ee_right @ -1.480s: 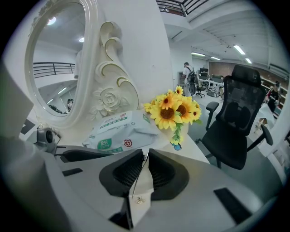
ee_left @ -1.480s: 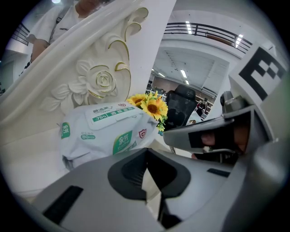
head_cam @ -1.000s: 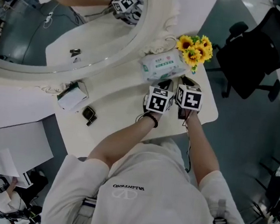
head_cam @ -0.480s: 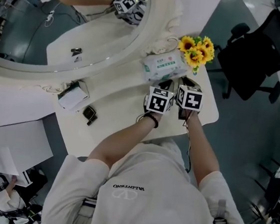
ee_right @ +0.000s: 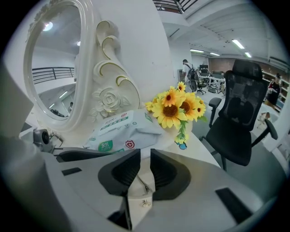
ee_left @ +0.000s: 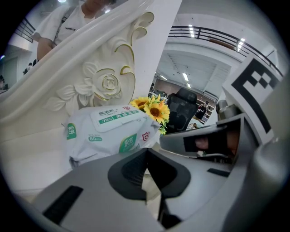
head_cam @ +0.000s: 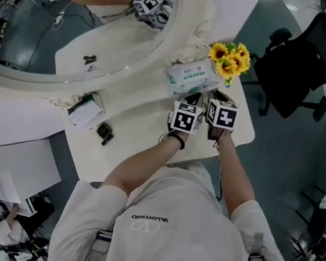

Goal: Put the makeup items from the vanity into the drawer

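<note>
Jaws of the right hand-held gripper (ee_right: 145,153) are opening, empty (left hand-held gripper (ee_left: 146,153) clenched), near the wipes pack (ee_right: 120,131).

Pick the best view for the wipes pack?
Left gripper view: the wipes pack fills the middle, lid and print facing the camera. Right gripper view shows it smaller, angled. Head view shows it tiny, from above, beside the sunflowers.
</note>
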Demonstrator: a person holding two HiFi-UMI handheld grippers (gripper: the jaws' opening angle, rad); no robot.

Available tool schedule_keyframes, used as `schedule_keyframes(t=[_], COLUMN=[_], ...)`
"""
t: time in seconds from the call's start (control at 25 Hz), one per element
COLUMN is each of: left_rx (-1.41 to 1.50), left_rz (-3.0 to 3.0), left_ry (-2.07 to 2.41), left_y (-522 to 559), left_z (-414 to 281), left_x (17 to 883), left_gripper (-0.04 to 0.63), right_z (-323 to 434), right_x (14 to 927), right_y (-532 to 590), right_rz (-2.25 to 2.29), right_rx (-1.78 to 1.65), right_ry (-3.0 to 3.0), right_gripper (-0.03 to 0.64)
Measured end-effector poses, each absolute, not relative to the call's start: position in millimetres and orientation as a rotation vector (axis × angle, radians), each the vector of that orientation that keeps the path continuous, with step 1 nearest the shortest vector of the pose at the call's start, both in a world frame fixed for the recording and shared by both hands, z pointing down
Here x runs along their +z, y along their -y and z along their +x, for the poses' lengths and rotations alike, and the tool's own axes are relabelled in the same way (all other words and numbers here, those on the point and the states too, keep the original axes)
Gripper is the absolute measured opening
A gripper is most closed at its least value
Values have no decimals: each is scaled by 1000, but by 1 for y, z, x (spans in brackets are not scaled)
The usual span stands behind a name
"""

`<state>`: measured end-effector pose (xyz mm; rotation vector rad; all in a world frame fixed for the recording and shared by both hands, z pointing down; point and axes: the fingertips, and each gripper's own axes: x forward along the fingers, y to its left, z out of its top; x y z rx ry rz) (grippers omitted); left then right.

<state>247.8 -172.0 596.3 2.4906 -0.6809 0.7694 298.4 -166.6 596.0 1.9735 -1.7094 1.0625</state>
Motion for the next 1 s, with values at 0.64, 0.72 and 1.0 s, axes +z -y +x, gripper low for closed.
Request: schedule_keyframes(t=[0.64, 0.72, 1.0], left_rx=[652, 620, 538], left_rz=[2499, 2502, 2527], left_ry=[744, 771, 919], left_y=[170, 173, 181], left_z=[206, 190, 107], left_x=[562, 552, 521], left_gripper=[2, 2, 2], right_z=[297, 292, 263], right_x=[558, 550, 517], right_y=[154, 154, 148], right_rz=[2136, 2149, 2110], right_rx=[1069, 1051, 868], right_ry=[1762, 1810, 1992], right_gripper=[9, 9, 9])
